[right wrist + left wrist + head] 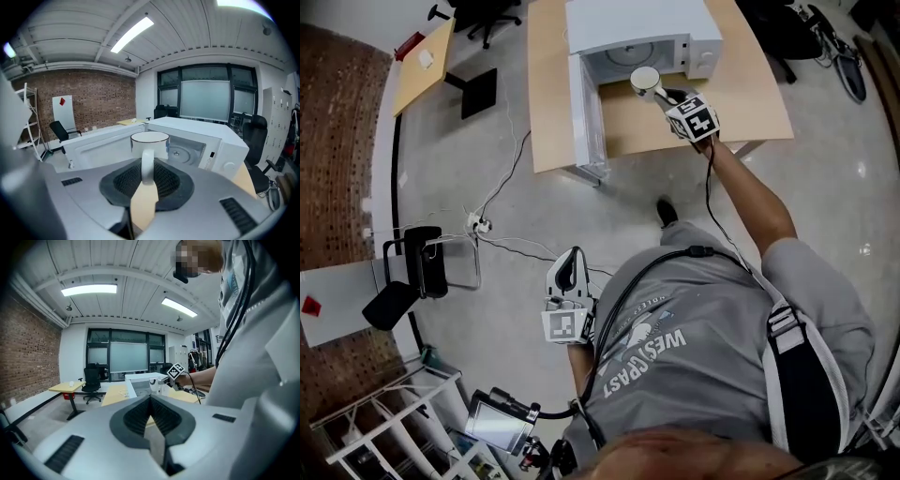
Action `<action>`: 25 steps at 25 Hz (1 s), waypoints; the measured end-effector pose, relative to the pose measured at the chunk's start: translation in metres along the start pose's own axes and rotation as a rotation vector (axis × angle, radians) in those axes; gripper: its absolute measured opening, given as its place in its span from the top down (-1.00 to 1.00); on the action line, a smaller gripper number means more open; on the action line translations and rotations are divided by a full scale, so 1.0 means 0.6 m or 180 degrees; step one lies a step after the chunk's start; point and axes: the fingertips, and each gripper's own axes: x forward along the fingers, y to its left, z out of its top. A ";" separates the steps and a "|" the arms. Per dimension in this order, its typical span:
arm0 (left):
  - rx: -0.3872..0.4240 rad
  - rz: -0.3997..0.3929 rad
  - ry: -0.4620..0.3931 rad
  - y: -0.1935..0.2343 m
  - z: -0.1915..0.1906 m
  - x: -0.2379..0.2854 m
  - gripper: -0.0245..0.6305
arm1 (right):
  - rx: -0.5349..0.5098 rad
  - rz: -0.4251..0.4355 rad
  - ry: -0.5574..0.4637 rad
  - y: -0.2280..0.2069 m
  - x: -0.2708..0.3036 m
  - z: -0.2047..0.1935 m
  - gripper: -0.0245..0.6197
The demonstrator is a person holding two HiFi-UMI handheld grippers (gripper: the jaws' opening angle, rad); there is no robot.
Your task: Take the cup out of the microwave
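Wood counter (pixel 750 103) fills the upper middle of the head view over a grey floor (pixel 825 197), and on it stands the white microwave (pixel 628 23) with its door (pixel 586 122) swung open toward the left of the frame. The cup (pixel 645 81) is in the air just in front of the open cavity, about upright with its mouth up, at the tip of the right gripper (pixel 670 94). In the right gripper view the cup (pixel 149 140) sits dead ahead of the gripper, its handle (pixel 147 164) pointing straight back between the jaws, which are clenched on it. The left gripper (pixel 570 267) hangs low by the person's side at lower centre, well apart from the counter, its jaws pressed together on nothing. As I judge it, the coming move turns on the cup lying straight along the right gripper's line: drawing straight back brings it away from the opening, with the door beside it on the left to be kept clear of.
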 end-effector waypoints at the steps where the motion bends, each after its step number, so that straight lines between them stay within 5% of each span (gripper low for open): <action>1: -0.0004 0.0001 -0.0021 -0.007 -0.005 -0.024 0.79 | -0.0010 -0.0003 -0.0049 0.018 -0.030 0.004 0.69; 13: 0.0149 -0.0332 -0.0158 -0.072 -0.070 -0.245 0.79 | -0.0020 -0.0059 -0.0592 0.223 -0.357 0.024 0.70; 25: 0.0305 -0.1049 -0.0242 -0.153 -0.073 -0.255 0.79 | 0.0114 -0.0105 -0.0778 0.304 -0.614 -0.004 0.70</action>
